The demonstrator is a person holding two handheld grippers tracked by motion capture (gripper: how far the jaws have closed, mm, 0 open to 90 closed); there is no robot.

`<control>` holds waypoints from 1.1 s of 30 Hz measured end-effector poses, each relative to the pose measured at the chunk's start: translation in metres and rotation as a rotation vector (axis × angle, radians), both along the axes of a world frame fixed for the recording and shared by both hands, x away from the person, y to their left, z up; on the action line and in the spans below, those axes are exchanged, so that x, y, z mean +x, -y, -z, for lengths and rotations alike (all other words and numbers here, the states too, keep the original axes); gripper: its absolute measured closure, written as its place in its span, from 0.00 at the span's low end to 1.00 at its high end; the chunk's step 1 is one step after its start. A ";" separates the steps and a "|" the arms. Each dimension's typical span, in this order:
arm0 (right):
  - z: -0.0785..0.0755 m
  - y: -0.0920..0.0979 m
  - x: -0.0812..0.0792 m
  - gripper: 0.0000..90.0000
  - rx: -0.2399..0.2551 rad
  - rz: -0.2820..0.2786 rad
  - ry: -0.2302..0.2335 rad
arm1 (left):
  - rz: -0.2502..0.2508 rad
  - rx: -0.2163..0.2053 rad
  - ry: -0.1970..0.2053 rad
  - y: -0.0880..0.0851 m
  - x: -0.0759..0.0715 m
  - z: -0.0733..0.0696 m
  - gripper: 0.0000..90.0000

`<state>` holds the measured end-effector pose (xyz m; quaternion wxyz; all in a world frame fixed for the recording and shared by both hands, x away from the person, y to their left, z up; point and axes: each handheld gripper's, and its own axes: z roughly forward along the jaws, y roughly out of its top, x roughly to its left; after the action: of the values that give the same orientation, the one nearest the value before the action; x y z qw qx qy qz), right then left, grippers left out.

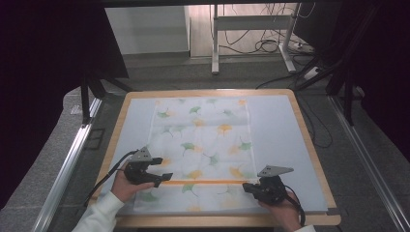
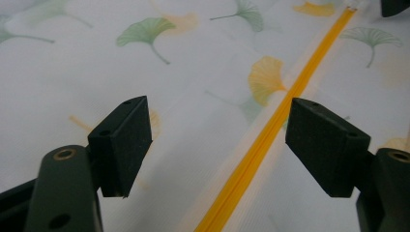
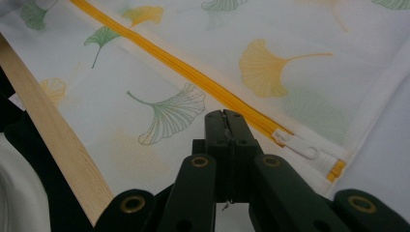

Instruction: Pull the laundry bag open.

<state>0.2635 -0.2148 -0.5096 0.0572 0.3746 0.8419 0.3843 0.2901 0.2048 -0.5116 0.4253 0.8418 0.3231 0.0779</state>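
Cloth: a flat white mesh bag with green and orange leaf prints (image 1: pixel 200 145) lies mid-table. Its orange zipper (image 1: pixel 205 182) runs sideways, low in the high view, between both grippers. The right gripper (image 3: pixel 226 121), jaws together on nothing, sits just left of the white zipper pull (image 3: pixel 297 144). The left gripper (image 2: pixel 217 140) is wide open over the zipper's other end. Whether the zipper is done up stays unclear.

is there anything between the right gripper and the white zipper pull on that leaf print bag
Nothing visible. The right gripper, jaws closed, sits just beside the zipper pull at the yellow zipper's end, with bare mesh bag between them.
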 end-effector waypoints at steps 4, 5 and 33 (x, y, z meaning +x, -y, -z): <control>0.000 -0.001 -0.001 0.99 -0.008 -0.003 -0.004 | 0.030 0.019 0.007 0.012 0.002 -0.002 0.28; 0.001 -0.001 -0.002 0.99 -0.011 -0.002 -0.005 | 0.030 0.019 0.007 0.012 0.002 -0.002 0.29; 0.007 0.015 -0.009 0.99 -0.060 0.038 -0.024 | 0.163 0.039 0.027 0.106 0.015 -0.007 0.33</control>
<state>0.2550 -0.2302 -0.5169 0.0659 0.3932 0.8463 0.3533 0.3047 0.0990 -0.5043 0.4183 0.8722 0.2460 0.0606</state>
